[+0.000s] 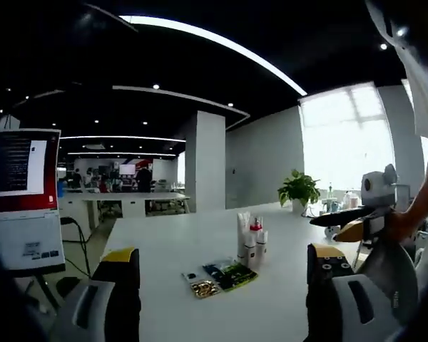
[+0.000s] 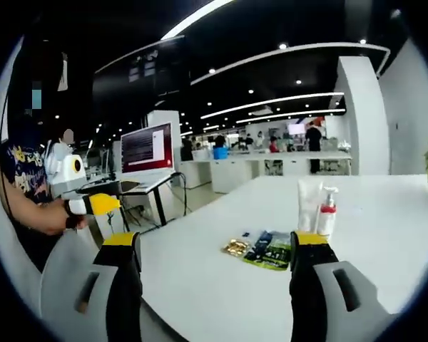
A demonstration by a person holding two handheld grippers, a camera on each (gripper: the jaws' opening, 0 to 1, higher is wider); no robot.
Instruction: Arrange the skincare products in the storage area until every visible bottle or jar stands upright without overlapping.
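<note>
On the white table (image 1: 164, 246) stands a small cluster of skincare bottles (image 1: 251, 239), upright and close together: a white tube (image 2: 308, 203) and a pump bottle with a red collar (image 2: 327, 211). Flat dark green packets (image 1: 230, 273) (image 2: 269, 249) lie in front of them, beside a small gold item (image 1: 203, 288) (image 2: 236, 247). My left gripper (image 1: 222, 251) is open above the near table, well short of the products. My right gripper (image 2: 215, 239) is open too, its jaws framing the packets from a distance. Each gripper also appears in the other's view, hand-held (image 1: 346, 222) (image 2: 93, 204).
A monitor on a stand (image 1: 25, 192) (image 2: 146, 147) is off the table's side. A potted plant (image 1: 298, 189) stands at the table's far end near a bright window. A white pillar (image 1: 205, 160) and desks with people lie beyond.
</note>
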